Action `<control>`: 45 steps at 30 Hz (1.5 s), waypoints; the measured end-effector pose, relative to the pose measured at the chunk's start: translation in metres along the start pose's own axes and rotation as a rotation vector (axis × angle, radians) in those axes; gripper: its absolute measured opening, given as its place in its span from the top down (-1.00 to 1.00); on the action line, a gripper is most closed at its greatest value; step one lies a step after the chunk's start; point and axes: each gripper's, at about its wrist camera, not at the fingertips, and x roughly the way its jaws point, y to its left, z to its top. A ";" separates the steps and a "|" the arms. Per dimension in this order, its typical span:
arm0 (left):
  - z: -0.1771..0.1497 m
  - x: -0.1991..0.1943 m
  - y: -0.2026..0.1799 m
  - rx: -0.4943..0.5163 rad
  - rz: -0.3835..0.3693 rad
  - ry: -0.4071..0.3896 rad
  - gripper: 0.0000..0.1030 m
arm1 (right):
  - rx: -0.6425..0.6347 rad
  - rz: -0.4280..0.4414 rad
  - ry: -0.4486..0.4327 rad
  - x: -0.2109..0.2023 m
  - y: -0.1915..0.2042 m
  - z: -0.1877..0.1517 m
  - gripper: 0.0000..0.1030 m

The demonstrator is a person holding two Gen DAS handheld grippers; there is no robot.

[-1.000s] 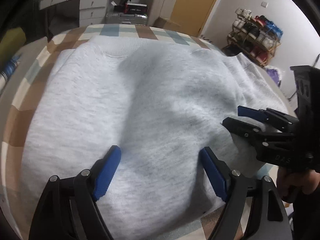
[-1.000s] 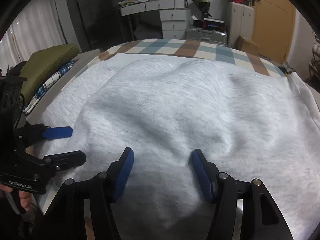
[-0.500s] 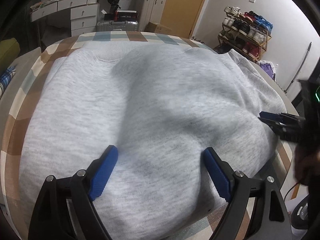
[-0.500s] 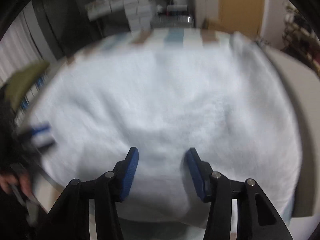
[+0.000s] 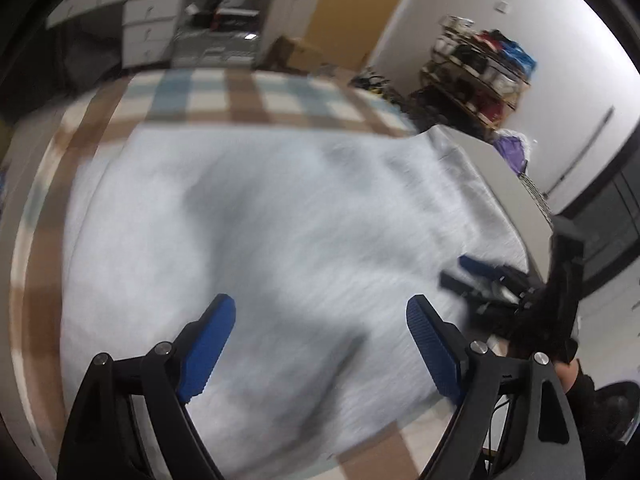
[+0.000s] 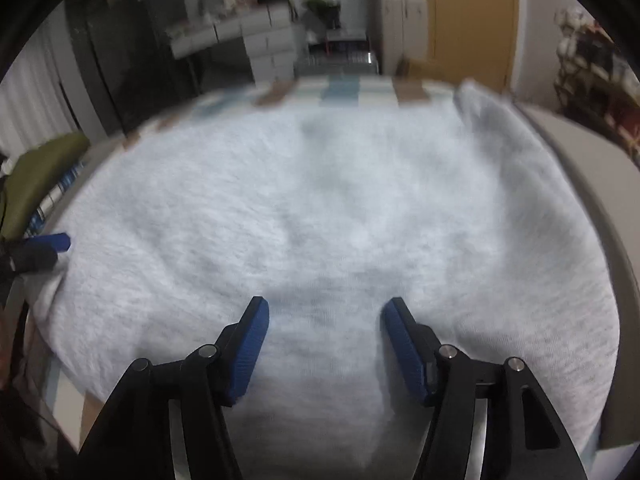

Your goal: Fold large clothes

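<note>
Grey fleece covers nearly all of both views: the sweatshirt (image 6: 320, 208) lies spread flat over the checked bed cover (image 5: 224, 100), its far edge near the cover's plaid band and its near hem hanging toward the bed's front edge. One sleeve (image 6: 492, 120) runs off along the right side in the right wrist view. Behind the bed stand drawers (image 5: 144, 28) and a shoe rack (image 5: 480, 68), both blurred.

Both grippers hover above the near hem with nothing between their pads. The left gripper (image 5: 320, 320) stands wide. The right gripper (image 6: 324, 320) stands moderately apart, and its jaws have just been opening after a brief narrowing, with only bare cloth beneath them.

To do this step well, I judge each gripper should come down at an outer corner of the hem or at a sleeve, pinch one clean layer rather than a bunch, and lift both sides evenly so the fold line falls straight.

Compared with a second ago, the left view shows more of the room and more cover beyond the cloth, so that hand has risen. The right gripper (image 5: 476, 276) now sits farther toward the garment's right edge, and the left gripper (image 6: 44, 246) shows only at the frame's rim.
</note>
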 end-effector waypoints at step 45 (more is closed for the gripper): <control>0.023 0.080 -0.017 0.138 0.121 0.044 -0.76 | 0.027 0.020 0.010 0.003 -0.007 0.003 0.16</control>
